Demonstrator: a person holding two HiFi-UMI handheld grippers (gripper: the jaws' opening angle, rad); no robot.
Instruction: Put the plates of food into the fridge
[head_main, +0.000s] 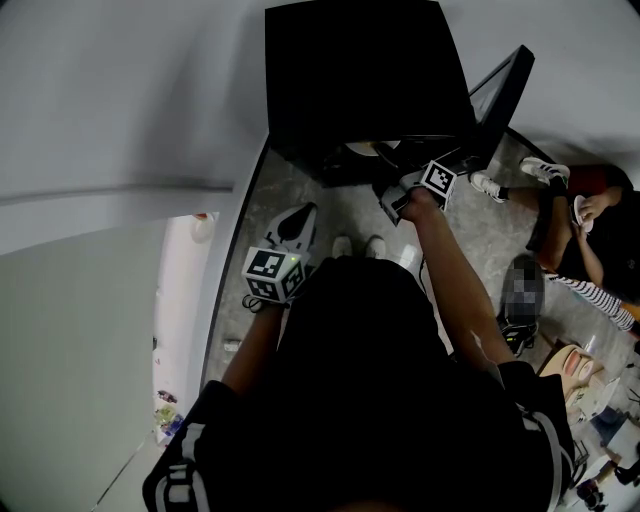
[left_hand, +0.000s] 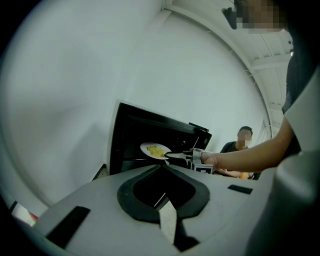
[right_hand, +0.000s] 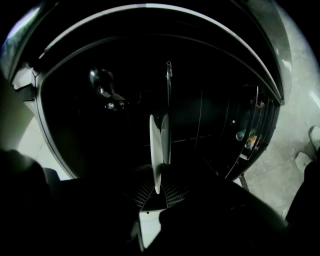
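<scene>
Straight ahead of you stands the black fridge (head_main: 360, 80), its door (head_main: 502, 88) swung out to your right and the inside dark. On the door's shelves the right gripper view picks out a couple of small bottles (right_hand: 247, 138). A thin pale shelf edge (right_hand: 168, 95) runs through the cavity just beside the plate's rim; you cannot tell from these views whether the plate is already over it. Nothing else shows between the plate and the opening.

To your right a person (head_main: 585, 225) sits on the grey floor (head_main: 470, 240) beside the open door, white shoes (head_main: 545, 170) stretched toward it and near your right arm. The same person (left_hand: 243, 141) shows behind your forearm in the left gripper view. Your own shoes (head_main: 358, 245) are planted just short of the fridge, and a plain white wall (head_main: 120, 90) fills the left.

Your right gripper (head_main: 388, 178) reaches to the mouth of the fridge with its jaws nipped onto the rim of the white plate (left_hand: 150, 148), which is held level. A heap of yellow food (left_hand: 157, 151) sits on the plate. Seen along the jaws, the plate (right_hand: 156, 150) is edge-on and pinched between them at its near rim, the rest pointing into the dark interior.

Your left gripper (head_main: 300, 222) hangs back by your left side, well apart from the fridge, its jaws brought together at the tips with nothing between them.
</scene>
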